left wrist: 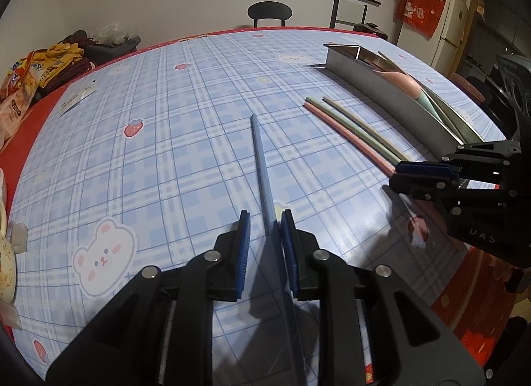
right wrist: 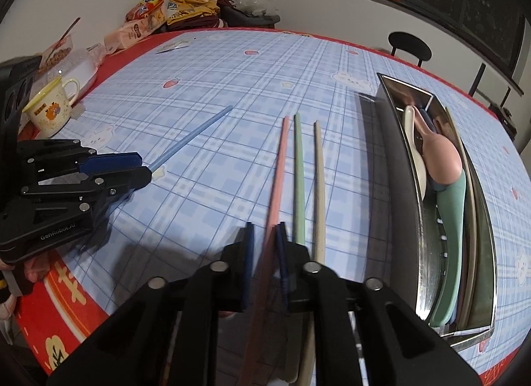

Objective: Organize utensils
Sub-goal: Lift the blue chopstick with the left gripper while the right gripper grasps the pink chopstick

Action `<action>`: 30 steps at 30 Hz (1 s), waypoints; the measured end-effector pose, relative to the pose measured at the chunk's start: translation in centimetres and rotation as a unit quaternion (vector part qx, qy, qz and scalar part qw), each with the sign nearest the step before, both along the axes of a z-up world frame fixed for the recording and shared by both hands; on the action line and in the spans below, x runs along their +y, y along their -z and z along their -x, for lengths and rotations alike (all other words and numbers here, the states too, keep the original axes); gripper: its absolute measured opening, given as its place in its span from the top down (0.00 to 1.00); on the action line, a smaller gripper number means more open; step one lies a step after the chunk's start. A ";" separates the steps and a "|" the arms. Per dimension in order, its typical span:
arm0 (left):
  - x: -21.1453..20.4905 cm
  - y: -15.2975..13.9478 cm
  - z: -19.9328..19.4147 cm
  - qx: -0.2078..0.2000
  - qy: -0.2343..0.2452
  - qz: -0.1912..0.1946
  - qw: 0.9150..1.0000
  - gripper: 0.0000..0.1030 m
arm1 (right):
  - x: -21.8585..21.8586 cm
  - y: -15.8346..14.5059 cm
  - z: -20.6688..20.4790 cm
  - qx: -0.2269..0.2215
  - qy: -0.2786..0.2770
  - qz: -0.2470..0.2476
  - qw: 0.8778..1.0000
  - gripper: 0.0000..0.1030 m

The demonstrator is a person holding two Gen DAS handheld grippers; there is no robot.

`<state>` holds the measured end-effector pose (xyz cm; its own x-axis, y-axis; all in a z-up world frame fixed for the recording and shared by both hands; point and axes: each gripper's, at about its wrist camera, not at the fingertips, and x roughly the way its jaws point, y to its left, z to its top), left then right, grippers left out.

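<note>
**Two grippers, two chopsticks beside the steel tray**

The long, shiny stainless-steel tray (right wrist: 421, 220) sits on a glossy plaid tablecloth with bear and strawberry prints (left wrist: 149, 127). Inside it lie a smooth pink spoon (right wrist: 443, 160), a mint-green one (right wrist: 448, 240) and a cream one (right wrist: 418, 167), stacked and overlapping.

Just left of the tray three slim matte chopsticks lie nearly parallel — pink (right wrist: 278, 167), green (right wrist: 299, 180), beige (right wrist: 319, 187). The right gripper (right wrist: 265, 236) is clenched on the near end of the pink one, with the green stick just beside its right finger.

Well left of the tray, the left gripper (left wrist: 264, 220) has a thin blue chopstick (left wrist: 260, 160) between its ribbed blue pads; the stick rests against the right pad, and whether both press on it I cannot tell.

Further left of the tray stand a cream cartoon mug (right wrist: 49, 110) and snack bags (right wrist: 142, 18) — clear of both grippers
</note>
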<state>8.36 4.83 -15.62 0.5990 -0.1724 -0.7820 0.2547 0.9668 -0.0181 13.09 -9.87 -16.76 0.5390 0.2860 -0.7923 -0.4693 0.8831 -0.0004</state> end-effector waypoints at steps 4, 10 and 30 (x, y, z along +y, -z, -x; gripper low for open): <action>-0.4 0.0 0.0 -0.002 0.000 -0.012 1.000 0.78 | 0.4 0.1 0.3 -0.011 -0.005 0.001 1.000 0.94; -1.0 0.1 -0.1 -0.006 0.000 -0.029 1.000 0.78 | 0.1 0.2 0.4 -0.017 -0.006 -0.015 1.000 0.93; -1.4 0.0 0.3 -0.013 0.007 -0.037 0.999 0.90 | -0.2 0.2 0.3 -0.015 -0.005 -0.026 1.000 0.94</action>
<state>8.02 3.46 -15.63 0.6173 -0.1235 -0.7770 0.2684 0.9614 0.0604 12.78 -10.05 -16.98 0.5589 0.3314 -0.7601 -0.4779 0.8778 0.0313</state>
